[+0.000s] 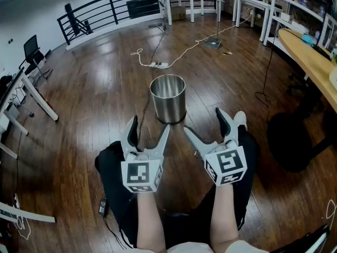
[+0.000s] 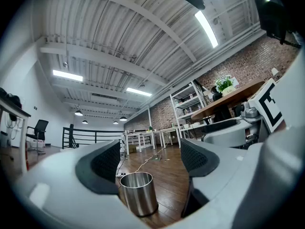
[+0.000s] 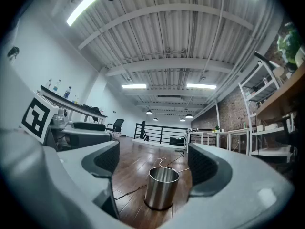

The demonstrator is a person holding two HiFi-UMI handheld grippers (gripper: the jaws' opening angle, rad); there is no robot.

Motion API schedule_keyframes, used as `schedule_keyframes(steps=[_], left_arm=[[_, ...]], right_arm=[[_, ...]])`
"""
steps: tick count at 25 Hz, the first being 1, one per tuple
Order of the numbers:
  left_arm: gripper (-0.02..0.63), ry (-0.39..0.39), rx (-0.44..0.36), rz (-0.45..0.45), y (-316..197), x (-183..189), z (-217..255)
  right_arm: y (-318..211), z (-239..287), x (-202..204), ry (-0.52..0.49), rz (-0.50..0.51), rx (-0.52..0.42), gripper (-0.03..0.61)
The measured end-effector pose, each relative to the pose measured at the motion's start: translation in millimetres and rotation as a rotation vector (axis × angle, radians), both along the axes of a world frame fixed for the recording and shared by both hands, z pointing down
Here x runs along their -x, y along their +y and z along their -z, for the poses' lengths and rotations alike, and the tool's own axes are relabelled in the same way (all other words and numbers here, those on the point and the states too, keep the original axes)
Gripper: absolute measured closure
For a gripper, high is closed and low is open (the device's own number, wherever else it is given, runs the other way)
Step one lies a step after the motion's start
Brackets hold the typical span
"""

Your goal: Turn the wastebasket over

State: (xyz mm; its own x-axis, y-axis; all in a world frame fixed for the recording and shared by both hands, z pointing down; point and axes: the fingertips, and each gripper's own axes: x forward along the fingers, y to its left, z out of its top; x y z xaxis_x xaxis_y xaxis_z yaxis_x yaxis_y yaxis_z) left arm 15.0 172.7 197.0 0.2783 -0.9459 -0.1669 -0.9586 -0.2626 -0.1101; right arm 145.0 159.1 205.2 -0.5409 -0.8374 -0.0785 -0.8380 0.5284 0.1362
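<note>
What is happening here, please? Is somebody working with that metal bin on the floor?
A person holds a gripper in each hand. The left gripper and the right gripper are both open and empty, and they point toward a steel wastebasket. It stands upright on the wooden floor, its open mouth up. Neither gripper touches it, so it is not yet turned over.

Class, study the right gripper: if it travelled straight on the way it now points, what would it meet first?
Probably the upright wastebasket, centred between the right gripper's open jaws. It sits low in the right gripper view, so the jaws might pass over its rim.
</note>
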Motion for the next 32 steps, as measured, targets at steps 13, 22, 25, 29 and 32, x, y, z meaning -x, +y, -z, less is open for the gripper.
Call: schedule_keyframes(steps=[13,22,25,29,32], left_arm=[[0.212,-0.019,-0.012,-0.004,-179.5,81.6,5.7],[0.212,-0.019,-0.020,-0.023,-296.7,116.7,6.6],[0.212,-0.017,-0.008,-0.035,-325.3,125.9,3.1],[0.212,-0.015,0.022,-0.049,-357.6,136.3,-6.4],[0.238,0.016,0.036,-0.042,-379.5,147.0,-14.3]], right_arm=[[-172.9,7.9,80.4,0.010,0.035,-0.005,0.144],[-283.5,4.0,118.4,0.054,0.031,0.014,0.146],[-310.1,1.7,131.7,0.066,0.037,0.028,0.146],[-339.7,-3.7,145.0,0.077,0.046,0.056,0.147],[-357.4,-17.7,151.9,0.100,0.054,0.095,0.150]])
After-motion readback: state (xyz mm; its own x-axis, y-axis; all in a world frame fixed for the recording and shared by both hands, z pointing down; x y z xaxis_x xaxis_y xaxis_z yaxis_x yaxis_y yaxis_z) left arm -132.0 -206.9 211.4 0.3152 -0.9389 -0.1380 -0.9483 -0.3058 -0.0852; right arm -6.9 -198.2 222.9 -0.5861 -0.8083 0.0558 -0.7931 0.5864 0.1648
